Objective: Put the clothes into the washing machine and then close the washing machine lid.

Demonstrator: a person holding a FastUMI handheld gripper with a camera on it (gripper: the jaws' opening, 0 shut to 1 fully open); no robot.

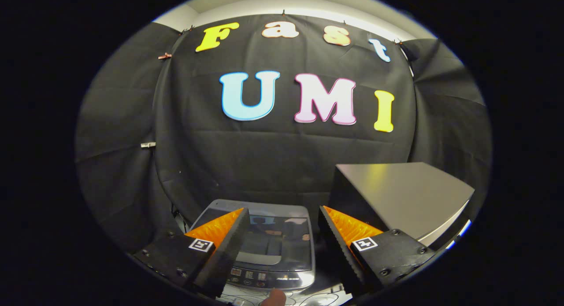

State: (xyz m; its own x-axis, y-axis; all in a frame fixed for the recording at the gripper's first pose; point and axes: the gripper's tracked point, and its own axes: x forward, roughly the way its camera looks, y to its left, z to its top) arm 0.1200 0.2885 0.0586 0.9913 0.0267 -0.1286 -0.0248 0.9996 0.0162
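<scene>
Washing machine (269, 248) is sitting below, between the fingers, its lid (275, 235) lying flat, seemingly shut. Gripper (282, 248) is hovering wide, holding nothing. Advisable: confirming full closure before withdrawing.

This is a recording booth, not a real home: black cloth (273, 165) hangs as the wall behind a small top-loading washing machine (269, 248) and is held by clips near its top. Beside the machine stands a dark table (405, 196). Thin cables (317, 299) lie in front of the machine.
</scene>
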